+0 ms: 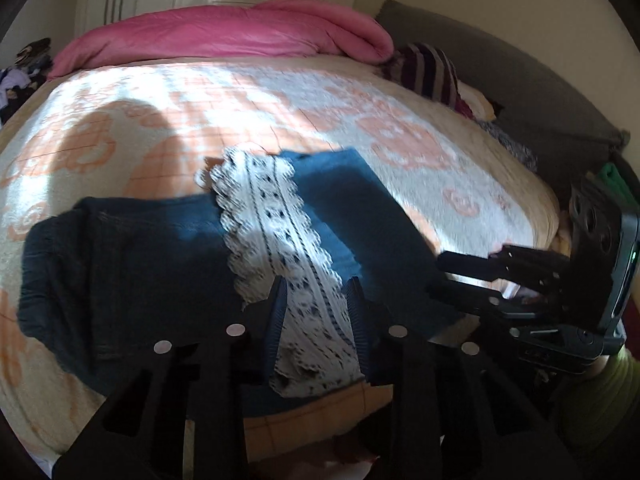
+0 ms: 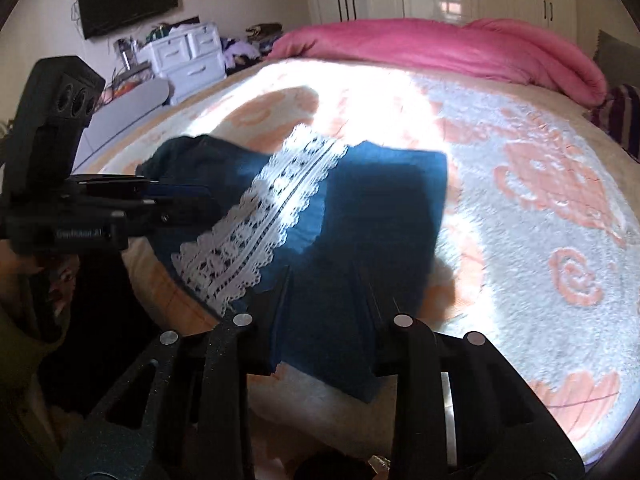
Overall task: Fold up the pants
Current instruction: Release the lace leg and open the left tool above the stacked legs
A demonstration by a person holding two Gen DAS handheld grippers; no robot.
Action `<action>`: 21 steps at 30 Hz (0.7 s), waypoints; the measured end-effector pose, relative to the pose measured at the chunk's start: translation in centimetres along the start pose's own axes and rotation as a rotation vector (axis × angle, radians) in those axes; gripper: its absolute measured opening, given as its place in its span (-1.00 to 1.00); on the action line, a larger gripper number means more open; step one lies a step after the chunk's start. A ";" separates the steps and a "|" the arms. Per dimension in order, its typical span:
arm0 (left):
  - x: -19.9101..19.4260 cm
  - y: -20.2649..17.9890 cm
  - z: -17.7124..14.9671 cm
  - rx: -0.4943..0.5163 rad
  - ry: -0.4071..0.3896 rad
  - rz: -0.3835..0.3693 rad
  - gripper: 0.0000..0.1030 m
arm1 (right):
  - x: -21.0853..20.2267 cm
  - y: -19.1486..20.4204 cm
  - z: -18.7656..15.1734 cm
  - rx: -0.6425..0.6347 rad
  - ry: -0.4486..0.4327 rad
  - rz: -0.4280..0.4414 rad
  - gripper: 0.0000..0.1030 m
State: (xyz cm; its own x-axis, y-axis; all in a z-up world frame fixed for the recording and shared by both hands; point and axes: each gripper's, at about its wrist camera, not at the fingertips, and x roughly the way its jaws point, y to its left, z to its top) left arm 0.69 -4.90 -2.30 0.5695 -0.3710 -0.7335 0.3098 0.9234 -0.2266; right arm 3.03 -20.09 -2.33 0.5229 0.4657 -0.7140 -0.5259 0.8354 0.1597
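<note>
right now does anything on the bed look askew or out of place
Yes. The dark blue pants are only roughly folded: the white lace band runs diagonally across them instead of square, and in the right wrist view the far end is bunched up. A pink duvet lies heaped along the far side.

We're seeing matt teal cloth pants (image 2: pixel 372 216) trimmed with openwork white lace (image 2: pixel 260 232), lying on a fuzzy towelling bedspread (image 2: pixel 540 208).

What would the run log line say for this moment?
stage: mid-fold | pants: blue, white lace strip, on bed | left tool: lace strip between fingers, grip unclear | right tool: over blue cloth, grip unclear
</note>
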 end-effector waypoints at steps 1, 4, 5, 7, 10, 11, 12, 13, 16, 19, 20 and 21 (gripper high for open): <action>0.3 -0.2 -0.3 0.008 0.009 0.004 -0.44 | 0.4 0.1 -0.2 -0.005 0.018 -0.001 -0.54; 1.9 -0.2 -1.5 0.017 0.063 0.018 -0.44 | 1.9 -0.4 -1.1 0.011 0.092 -0.038 -0.55; 2.5 -0.1 -2.1 0.023 0.083 0.027 -0.44 | 2.2 -0.9 -1.5 0.031 0.113 -0.052 -0.55; 2.8 -0.1 -2.7 0.033 0.086 0.029 -0.44 | 2.4 -1.5 -2.2 0.055 0.122 -0.055 -0.58; 2.8 -0.1 -2.8 0.042 0.082 0.034 -0.44 | 2.4 -1.4 -2.5 0.056 0.117 -0.059 -0.58; 2.8 -0.1 -2.8 0.042 0.082 0.035 -0.44 | 2.5 -1.3 -2.5 0.047 0.120 -0.067 -0.58; 2.8 -0.1 -2.8 0.043 0.081 0.036 -0.44 | 2.6 -1.2 -2.5 0.042 0.121 -0.069 -0.55; 2.8 -0.1 -2.7 0.041 0.079 0.035 -0.44 | 2.5 -1.2 -2.5 0.044 0.119 -0.066 -0.55; 2.1 -0.1 -2.5 0.023 0.068 0.033 -0.39 | 1.5 -1.3 -2.3 0.067 0.091 -0.053 -0.30; 1.2 -0.2 -2.7 0.019 0.059 0.042 -0.28 | 0.3 -1.5 -2.0 0.079 0.051 -0.056 -0.15; 0.9 -0.1 -2.6 0.014 0.056 0.046 -0.12 | -0.1 -1.7 -1.9 0.091 0.038 -0.058 -0.12; 0.6 0.1 -2.6 0.009 0.052 0.048 -0.06 | -0.3 -1.8 -1.8 0.098 0.029 -0.063 -0.02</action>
State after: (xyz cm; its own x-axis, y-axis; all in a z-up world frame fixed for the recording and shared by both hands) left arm -0.93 -4.82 -4.42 0.5437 -0.3210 -0.7755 0.2899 0.9389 -0.1854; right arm 2.61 -22.28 -3.59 0.5324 0.4040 -0.7439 -0.4236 0.8880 0.1792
